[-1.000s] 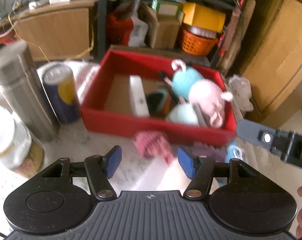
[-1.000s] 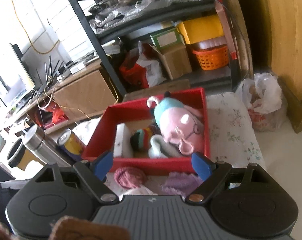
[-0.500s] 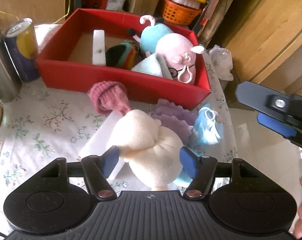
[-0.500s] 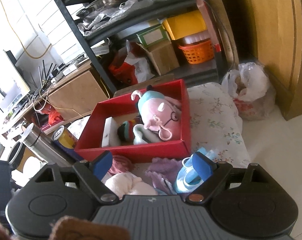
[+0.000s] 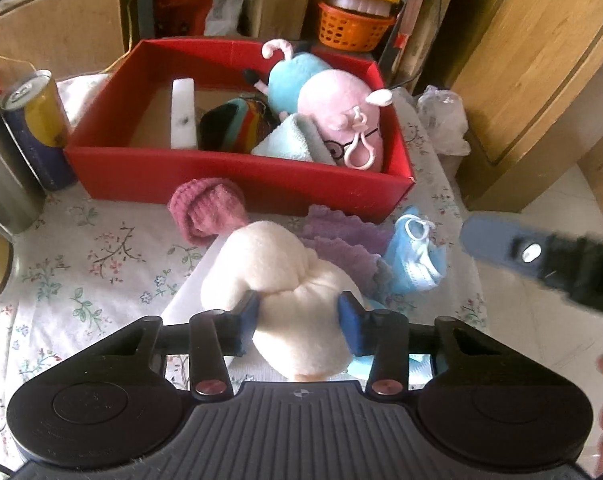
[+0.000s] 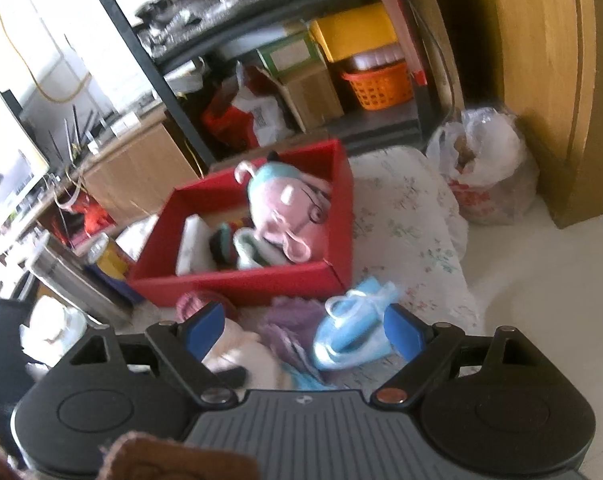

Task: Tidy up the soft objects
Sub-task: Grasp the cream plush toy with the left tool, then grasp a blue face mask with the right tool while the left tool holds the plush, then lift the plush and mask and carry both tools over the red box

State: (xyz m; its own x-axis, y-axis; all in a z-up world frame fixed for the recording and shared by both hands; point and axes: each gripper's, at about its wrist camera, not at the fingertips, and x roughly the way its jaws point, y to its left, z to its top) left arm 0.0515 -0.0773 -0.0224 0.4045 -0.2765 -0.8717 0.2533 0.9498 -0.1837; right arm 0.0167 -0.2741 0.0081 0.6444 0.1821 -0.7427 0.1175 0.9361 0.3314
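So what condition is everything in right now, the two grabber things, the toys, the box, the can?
Left gripper: shut on the cream plush toy, pads pressed into its sides.
Right gripper: open, holding nothing.
Red box: open-topped, partly filled.
Pink plush: lying inside the box.
Maroon knit piece: on the tablecloth, outside the box.
Purple cloth: crumpled on the tablecloth.
Blue face mask: crumpled, outside the box.
Can: upright.

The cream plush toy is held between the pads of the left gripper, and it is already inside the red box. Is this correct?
Not quite. The left gripper does hold the cream plush toy, but the left wrist view shows the toy in front of the red box, not inside it.
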